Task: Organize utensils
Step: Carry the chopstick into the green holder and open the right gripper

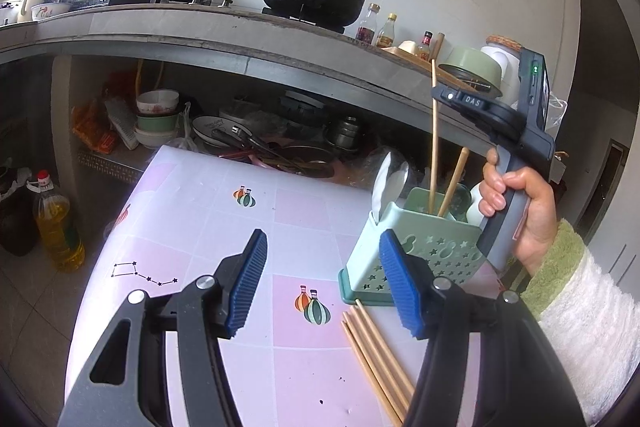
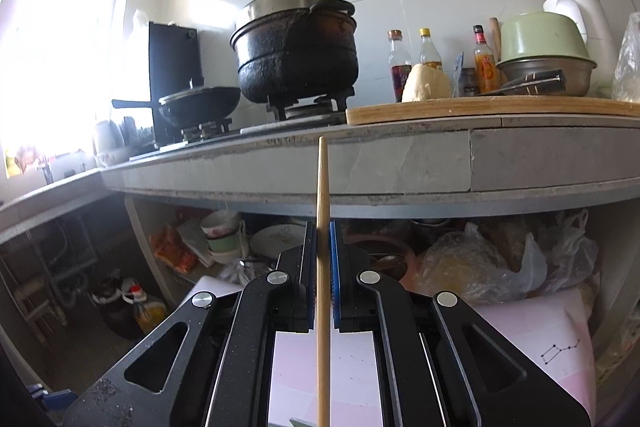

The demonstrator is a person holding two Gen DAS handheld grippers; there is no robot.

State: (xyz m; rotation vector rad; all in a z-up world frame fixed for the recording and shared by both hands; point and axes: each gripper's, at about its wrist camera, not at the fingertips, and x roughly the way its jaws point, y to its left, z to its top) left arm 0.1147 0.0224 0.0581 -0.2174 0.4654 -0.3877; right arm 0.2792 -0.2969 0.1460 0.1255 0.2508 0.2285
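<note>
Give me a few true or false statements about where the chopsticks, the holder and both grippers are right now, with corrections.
1. The right gripper is shut on a wooden chopstick. True.
2. The left gripper holds a chopstick. False: it is open and empty.
3. The pale green perforated plastic utensil holder lies tipped over. False: it stands upright on the pink patterned tablecloth.
4. Loose wooden chopsticks lie on the tablecloth beside the holder. True.
5. The holder is empty. False: utensils already stand in it.
</note>
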